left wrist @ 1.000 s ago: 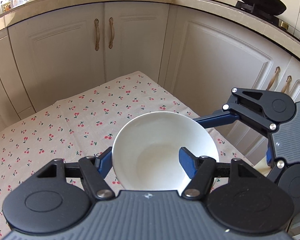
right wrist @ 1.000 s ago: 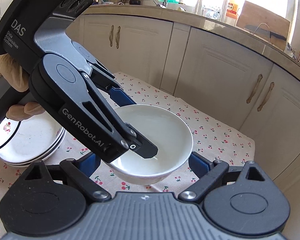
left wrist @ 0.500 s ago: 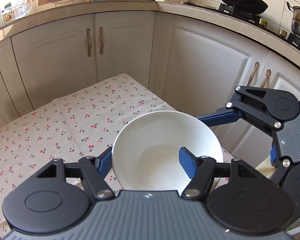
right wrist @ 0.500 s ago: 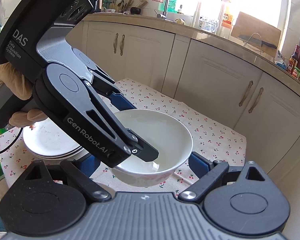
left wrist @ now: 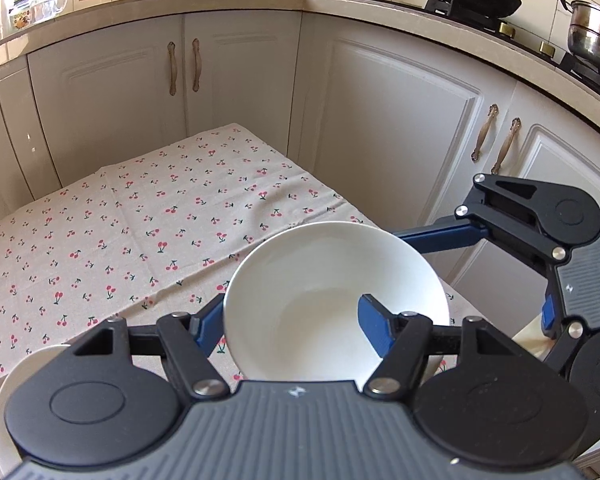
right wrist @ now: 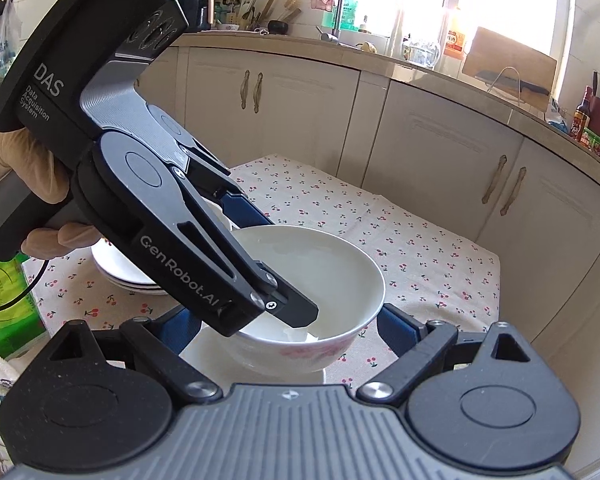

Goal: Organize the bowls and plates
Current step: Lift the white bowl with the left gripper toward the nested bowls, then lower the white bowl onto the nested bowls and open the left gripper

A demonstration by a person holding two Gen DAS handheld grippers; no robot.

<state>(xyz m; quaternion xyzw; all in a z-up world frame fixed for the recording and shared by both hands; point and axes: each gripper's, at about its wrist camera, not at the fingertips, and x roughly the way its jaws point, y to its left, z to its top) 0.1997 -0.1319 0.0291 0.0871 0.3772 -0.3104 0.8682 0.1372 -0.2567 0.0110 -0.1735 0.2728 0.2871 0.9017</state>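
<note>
Both claws have travelled with the bowl across the surface toward the plates. Left claw pinches the bowl wall, one finger inside. Right claw brackets it wide open, not visibly gripping. Glazed ceramic: rigid, slippery, breakable; hold at the rim.

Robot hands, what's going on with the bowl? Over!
Left gripper clamped on round white ceramic bowl, carried above cherry-print tablecloth. Right gripper open. Nothing in the way.
</note>
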